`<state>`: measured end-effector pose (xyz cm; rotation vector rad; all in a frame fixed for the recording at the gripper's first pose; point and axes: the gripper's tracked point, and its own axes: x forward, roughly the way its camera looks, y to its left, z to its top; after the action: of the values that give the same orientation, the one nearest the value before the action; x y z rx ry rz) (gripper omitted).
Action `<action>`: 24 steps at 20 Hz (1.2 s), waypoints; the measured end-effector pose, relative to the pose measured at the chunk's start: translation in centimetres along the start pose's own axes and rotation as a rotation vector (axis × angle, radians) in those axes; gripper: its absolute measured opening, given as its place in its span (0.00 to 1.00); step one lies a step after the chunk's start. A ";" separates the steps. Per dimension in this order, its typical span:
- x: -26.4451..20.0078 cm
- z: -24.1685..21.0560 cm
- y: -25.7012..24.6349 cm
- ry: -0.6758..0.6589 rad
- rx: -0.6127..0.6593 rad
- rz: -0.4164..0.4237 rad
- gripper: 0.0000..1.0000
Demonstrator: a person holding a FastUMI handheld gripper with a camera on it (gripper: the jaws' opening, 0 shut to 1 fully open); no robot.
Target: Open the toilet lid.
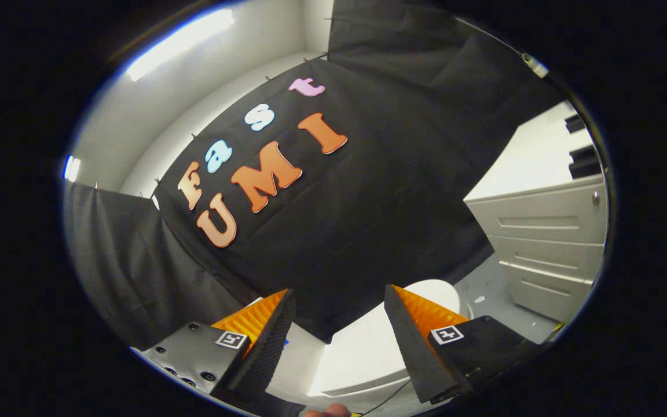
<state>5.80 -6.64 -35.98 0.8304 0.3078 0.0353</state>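
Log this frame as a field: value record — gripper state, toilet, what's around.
gripper: fingers apart, holding nothing
toilet: white, low between and just beyond the fingers; lid state cannot be told
contact: none visible between fingers and toilet
cabinet: white drawers, beyond the toilet on the right-finger side
booth wall: black cloth, behind the toilet
floor: grey, between toilet and cabinet
task status: lid not yet gripped

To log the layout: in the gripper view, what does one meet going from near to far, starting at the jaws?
Open gripper with nothing between its jaws → white toilet just ahead → black cloth wall beyond; white drawer cabinet stands beside the toilet.
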 end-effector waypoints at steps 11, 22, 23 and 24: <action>1.2 -11.2 -12.9 0.162 0.351 -0.054 0.99; 1.8 -16.7 -18.5 0.263 0.407 -0.120 0.99; 1.6 -15.8 -18.8 0.248 0.414 -0.125 0.98; 1.5 -15.6 -18.9 0.259 0.417 -0.144 0.98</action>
<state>1.14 -7.96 -60.11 1.2179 0.6325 -0.0581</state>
